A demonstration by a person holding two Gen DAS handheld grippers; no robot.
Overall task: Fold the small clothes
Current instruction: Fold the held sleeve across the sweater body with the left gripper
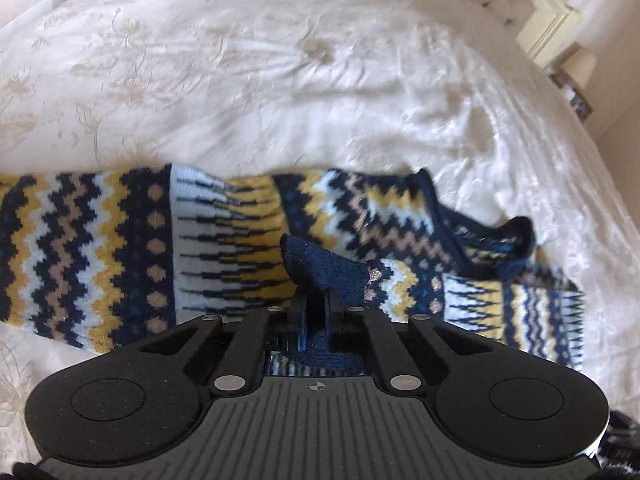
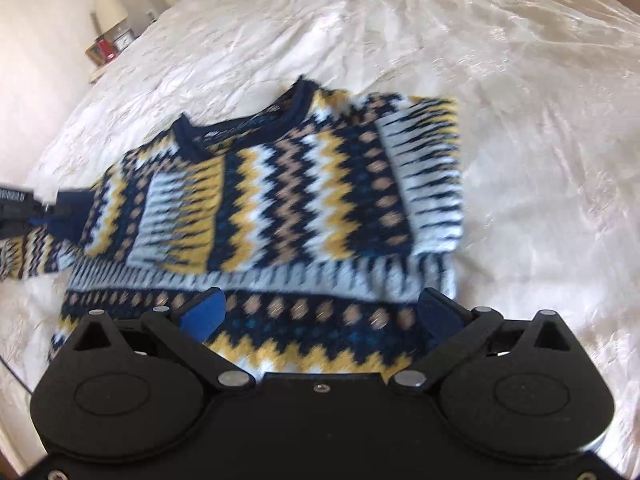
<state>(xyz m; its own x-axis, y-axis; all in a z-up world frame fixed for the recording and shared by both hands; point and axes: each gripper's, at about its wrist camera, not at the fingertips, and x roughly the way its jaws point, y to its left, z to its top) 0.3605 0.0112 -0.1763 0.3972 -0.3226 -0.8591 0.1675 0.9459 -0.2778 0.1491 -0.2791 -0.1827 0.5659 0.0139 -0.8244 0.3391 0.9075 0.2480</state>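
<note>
A patterned knit sweater in navy, yellow, white and tan zigzags lies on the white bedspread. In the left wrist view the sweater spreads across the middle. My left gripper is shut on the navy cuff of a sleeve, held over the sweater body. It also shows at the left edge of the right wrist view, holding that cuff. My right gripper is open and empty, its blue-padded fingers spread over the sweater's lower hem.
The bedspread extends far beyond the sweater. A bedside table with a lamp and small items stands at the bed's far left. A tufted headboard and cream furniture show at the upper right of the left wrist view.
</note>
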